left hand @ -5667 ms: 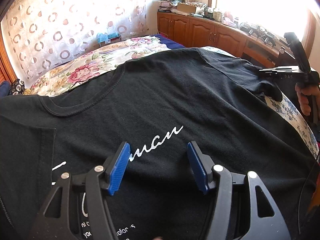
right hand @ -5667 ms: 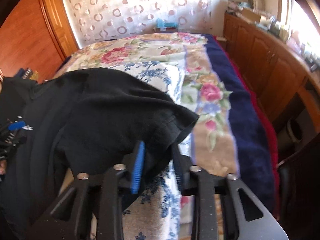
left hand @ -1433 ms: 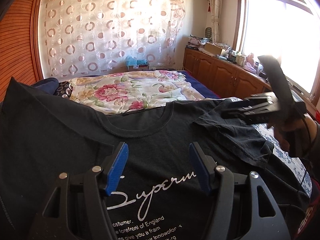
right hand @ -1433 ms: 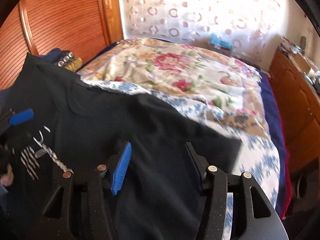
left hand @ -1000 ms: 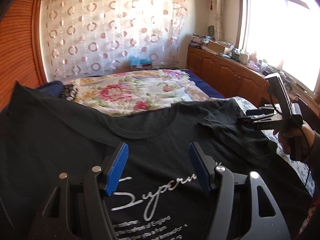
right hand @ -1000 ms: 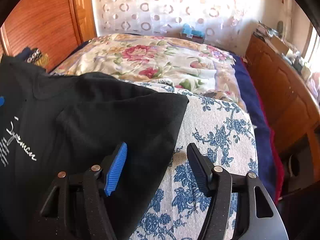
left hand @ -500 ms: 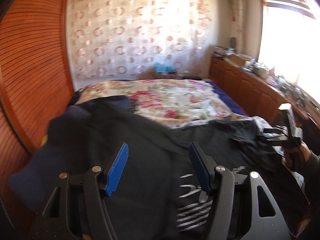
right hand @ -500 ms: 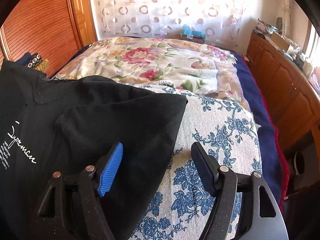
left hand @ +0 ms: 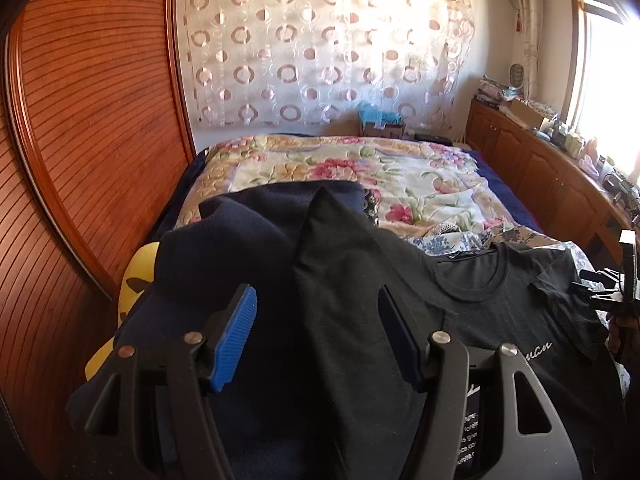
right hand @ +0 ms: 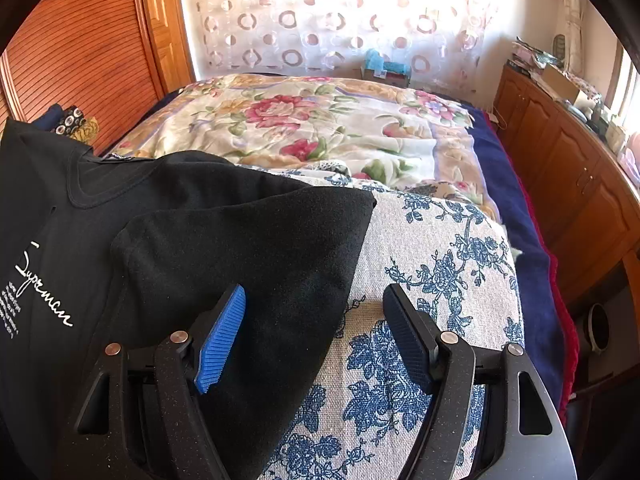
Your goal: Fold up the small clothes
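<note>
A black T-shirt with white script lettering lies front up on the bed. Its right sleeve is folded inward over the body. My right gripper is open and empty, over the folded sleeve's edge and the blue-flowered cloth. My left gripper is open and empty, above the shirt's left shoulder and sleeve. A navy garment lies under the shirt's left side. The right gripper also shows at the right edge of the left wrist view.
A flowered bedspread covers the far half of the bed. A wooden slatted wall runs along the left. Wooden cabinets with clutter on top line the right. A yellow item shows by the navy garment.
My right gripper folded the right sleeve inward, let go and opened. My left gripper swung left from the shirt's chest to its left shoulder.
</note>
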